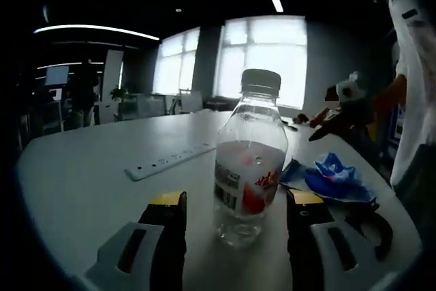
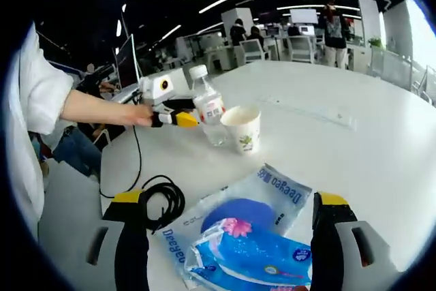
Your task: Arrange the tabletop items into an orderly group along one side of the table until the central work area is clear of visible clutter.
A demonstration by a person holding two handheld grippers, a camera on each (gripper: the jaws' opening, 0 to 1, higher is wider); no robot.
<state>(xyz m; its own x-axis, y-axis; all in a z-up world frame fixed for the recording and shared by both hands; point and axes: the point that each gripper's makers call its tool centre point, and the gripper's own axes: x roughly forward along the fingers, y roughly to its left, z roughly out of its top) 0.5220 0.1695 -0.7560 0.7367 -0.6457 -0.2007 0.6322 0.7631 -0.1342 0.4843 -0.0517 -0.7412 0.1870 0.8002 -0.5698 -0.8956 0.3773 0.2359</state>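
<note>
The left tongs (image 1: 235, 219) are spread around the bottle (image 1: 248, 161) on the table (image 1: 88, 182). It looks empty, light and tippy; squeeze the middle. The right tongs (image 2: 231, 236) are spread over soft bags (image 2: 248, 236).

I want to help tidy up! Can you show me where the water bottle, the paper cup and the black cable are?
water bottle (image 1: 248, 168): left gripper view, on its label.
paper cup (image 2: 242, 131): right gripper view, on its side wall.
black cable (image 2: 163, 202): right gripper view, on the coiled loop.
</note>
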